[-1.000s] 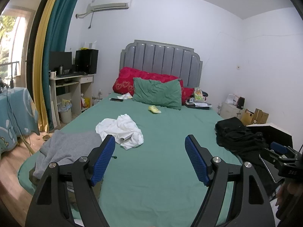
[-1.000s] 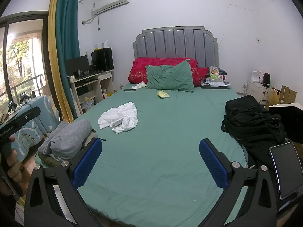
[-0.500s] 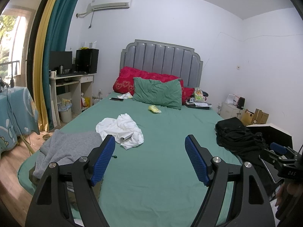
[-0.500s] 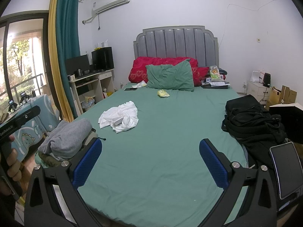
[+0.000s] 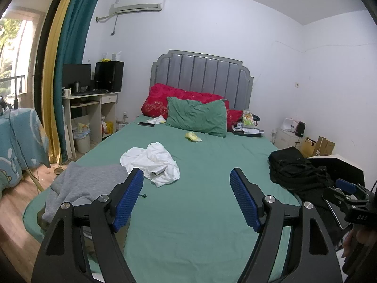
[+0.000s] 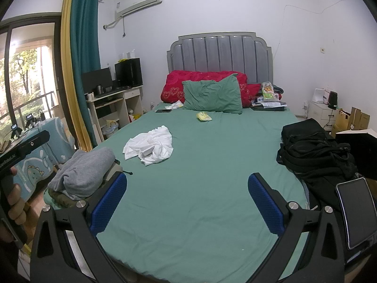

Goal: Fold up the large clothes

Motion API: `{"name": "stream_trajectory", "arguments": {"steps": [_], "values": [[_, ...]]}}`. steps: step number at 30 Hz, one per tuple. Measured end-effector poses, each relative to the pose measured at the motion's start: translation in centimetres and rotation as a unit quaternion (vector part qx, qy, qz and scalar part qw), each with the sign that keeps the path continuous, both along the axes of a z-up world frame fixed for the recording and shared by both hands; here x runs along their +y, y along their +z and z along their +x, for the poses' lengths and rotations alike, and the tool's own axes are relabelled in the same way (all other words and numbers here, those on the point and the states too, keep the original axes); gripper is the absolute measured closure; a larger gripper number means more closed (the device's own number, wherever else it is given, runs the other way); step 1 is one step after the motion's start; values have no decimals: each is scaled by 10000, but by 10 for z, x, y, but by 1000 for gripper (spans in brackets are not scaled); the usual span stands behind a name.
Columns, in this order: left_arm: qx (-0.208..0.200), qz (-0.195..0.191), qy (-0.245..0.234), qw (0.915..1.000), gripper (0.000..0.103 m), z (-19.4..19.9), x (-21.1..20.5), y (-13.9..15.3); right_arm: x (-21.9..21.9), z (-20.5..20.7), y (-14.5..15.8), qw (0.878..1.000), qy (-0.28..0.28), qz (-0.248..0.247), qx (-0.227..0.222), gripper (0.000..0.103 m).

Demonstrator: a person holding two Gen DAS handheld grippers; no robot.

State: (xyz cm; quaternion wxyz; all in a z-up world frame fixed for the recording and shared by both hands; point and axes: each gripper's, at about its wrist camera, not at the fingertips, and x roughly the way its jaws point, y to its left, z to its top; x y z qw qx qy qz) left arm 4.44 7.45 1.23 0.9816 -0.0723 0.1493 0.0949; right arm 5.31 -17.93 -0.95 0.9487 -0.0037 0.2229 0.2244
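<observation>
My left gripper [image 5: 186,198] and right gripper [image 6: 187,202] have black frames, blue dimpled pads [image 6: 108,202], silver screws [image 5: 269,198] and white lettering [image 5: 361,217].

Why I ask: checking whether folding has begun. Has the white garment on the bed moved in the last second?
No. The white garment lies crumpled at the same spot below the green pillow.
</observation>
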Motion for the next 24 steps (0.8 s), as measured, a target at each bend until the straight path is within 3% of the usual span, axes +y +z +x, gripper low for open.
{"name": "stream_trajectory", "arguments": {"steps": [24], "values": [[36,-13,-70,10000,24,2,-1,-3,1,1,-3,10000,1,-47,43,1]]}}
